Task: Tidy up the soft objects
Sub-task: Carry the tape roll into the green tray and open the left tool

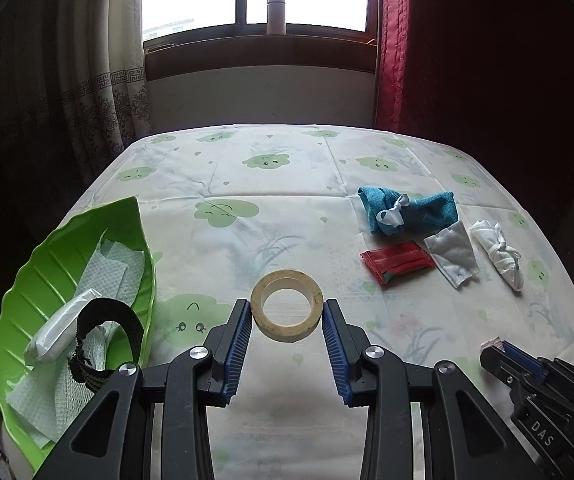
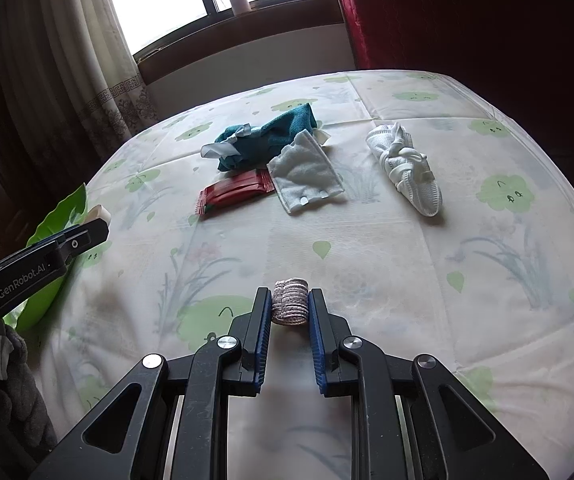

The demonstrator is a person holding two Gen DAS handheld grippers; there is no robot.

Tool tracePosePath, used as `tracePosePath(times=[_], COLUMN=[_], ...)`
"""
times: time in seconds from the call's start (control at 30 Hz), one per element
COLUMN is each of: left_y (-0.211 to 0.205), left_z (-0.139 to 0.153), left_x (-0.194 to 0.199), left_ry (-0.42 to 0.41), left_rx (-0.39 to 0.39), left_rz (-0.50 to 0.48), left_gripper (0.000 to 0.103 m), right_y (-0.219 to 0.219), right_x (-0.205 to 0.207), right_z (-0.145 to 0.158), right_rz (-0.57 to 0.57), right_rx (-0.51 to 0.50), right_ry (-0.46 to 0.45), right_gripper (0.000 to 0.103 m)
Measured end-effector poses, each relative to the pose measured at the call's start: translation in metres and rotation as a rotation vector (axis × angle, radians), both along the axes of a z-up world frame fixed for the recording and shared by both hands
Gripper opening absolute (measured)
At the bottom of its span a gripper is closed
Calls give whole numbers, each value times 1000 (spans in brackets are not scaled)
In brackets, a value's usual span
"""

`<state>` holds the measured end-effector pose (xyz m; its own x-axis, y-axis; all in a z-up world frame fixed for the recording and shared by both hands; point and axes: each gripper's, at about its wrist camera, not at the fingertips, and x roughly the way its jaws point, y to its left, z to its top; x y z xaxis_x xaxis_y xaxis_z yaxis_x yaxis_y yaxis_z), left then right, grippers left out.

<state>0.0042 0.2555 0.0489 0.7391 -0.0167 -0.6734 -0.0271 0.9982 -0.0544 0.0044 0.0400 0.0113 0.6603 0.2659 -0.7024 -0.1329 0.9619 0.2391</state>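
Note:
My left gripper (image 1: 286, 309) is shut on a cream tape roll (image 1: 287, 329), its blue pads pressing both sides. In the right wrist view that left gripper (image 2: 95, 227) hovers beside the green leaf-shaped tray (image 2: 63, 212). My right gripper (image 2: 289, 300) is shut on a small pinkish-grey ribbed roll (image 2: 290, 306) just above the bedsheet; the right gripper (image 1: 496, 350) also shows at the left view's lower right. On the sheet lie a teal cloth tied with white ribbon (image 2: 271, 136), a red packet (image 2: 233, 194), a pale felt pad (image 2: 307, 174) and a knotted white cloth (image 2: 405, 166).
The green tray (image 1: 43, 264) at the left edge holds paper towels (image 1: 115, 272), a white tissue pack (image 1: 61, 328) and a black strap (image 1: 127, 316). A flowered sheet (image 1: 287, 200) covers the surface. Curtains, a window and a white bottle (image 1: 275, 14) on the sill stand behind.

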Motion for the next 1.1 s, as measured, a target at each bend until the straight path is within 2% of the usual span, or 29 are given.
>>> tracePosePath(times=[0.43, 0.7, 1.1], left_y=[28, 58, 110], left_z=[12, 16, 1], left_x=[-14, -22, -20], left_ry=[-28, -44, -9], left_rx=[-17, -29, -63], left_rz=[49, 112, 217], left_gripper=[39, 39, 39], right_y=[0, 6, 33], right_x=[0, -3, -16], right_z=[0, 8, 20], right_rz=[-8, 13, 59], right_rx=[-8, 3, -3], right_ry=[1, -11, -27], right_gripper=[19, 19, 19])
